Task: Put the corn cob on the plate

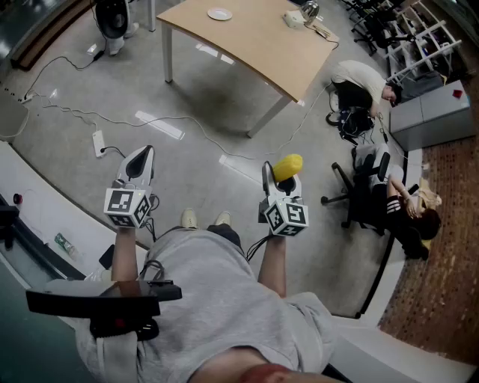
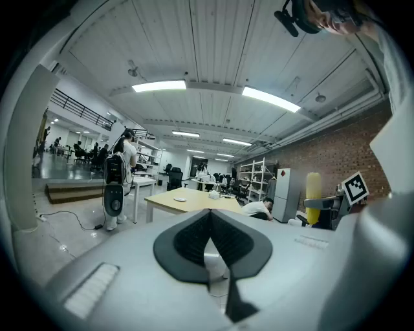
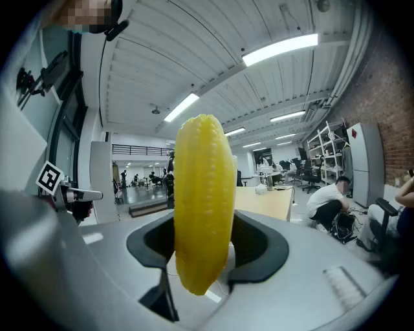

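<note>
A yellow corn cob point(image 1: 288, 166) stands upright between the jaws of my right gripper point(image 1: 274, 176), which is shut on it; the cob point(image 3: 204, 200) fills the middle of the right gripper view. My left gripper point(image 1: 142, 155) is held level beside it with its dark pads point(image 2: 194, 242) closed together and nothing between them. A small white plate point(image 1: 219, 13) lies on the far wooden table point(image 1: 247, 45), well ahead of both grippers across open floor. The left gripper view shows the plate point(image 2: 180, 199) on that table point(image 2: 194, 204) too.
White cables and a power strip point(image 1: 98, 142) trail over the grey floor. A tissue box point(image 1: 293, 19) sits on the table. A standing fan point(image 1: 112, 19) is at the back left. People point(image 1: 363, 82) and office chairs point(image 1: 359, 191) crowd the right, near a grey cabinet point(image 1: 434, 112).
</note>
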Demonstrator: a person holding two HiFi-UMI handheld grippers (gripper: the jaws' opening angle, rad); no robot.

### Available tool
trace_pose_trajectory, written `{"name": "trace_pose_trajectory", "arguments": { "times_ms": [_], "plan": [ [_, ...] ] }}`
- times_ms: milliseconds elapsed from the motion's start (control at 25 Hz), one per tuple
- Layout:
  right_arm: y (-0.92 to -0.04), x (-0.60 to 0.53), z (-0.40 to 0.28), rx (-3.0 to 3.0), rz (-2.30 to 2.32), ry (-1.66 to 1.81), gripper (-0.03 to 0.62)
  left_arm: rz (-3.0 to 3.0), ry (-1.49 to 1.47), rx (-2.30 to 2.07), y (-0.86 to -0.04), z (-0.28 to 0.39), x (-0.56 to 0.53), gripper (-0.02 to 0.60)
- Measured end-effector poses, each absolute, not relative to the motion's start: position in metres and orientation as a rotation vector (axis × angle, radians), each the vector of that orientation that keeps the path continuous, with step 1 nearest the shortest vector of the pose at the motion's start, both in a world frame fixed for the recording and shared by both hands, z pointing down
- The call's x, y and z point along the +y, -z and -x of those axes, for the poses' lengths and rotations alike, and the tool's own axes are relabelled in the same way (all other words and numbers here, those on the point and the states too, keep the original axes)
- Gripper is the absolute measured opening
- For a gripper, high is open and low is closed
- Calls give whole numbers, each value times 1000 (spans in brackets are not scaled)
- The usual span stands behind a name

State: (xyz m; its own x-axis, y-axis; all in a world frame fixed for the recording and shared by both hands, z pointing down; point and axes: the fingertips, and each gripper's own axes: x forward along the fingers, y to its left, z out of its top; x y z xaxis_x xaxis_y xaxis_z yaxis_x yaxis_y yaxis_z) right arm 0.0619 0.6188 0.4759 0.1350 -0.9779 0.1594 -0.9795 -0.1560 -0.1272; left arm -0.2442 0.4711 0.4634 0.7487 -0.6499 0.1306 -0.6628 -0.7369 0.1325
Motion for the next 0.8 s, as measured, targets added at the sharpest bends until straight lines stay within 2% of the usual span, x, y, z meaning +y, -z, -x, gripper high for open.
{"name": "trace_pose_trajectory", "arguments": {
  "times_ms": [800],
  "plan": [
    [-478,595,-58,-2090,-2352,-376,235,-2745,-91,-1113,-462,261,452,18]
  ]
}}
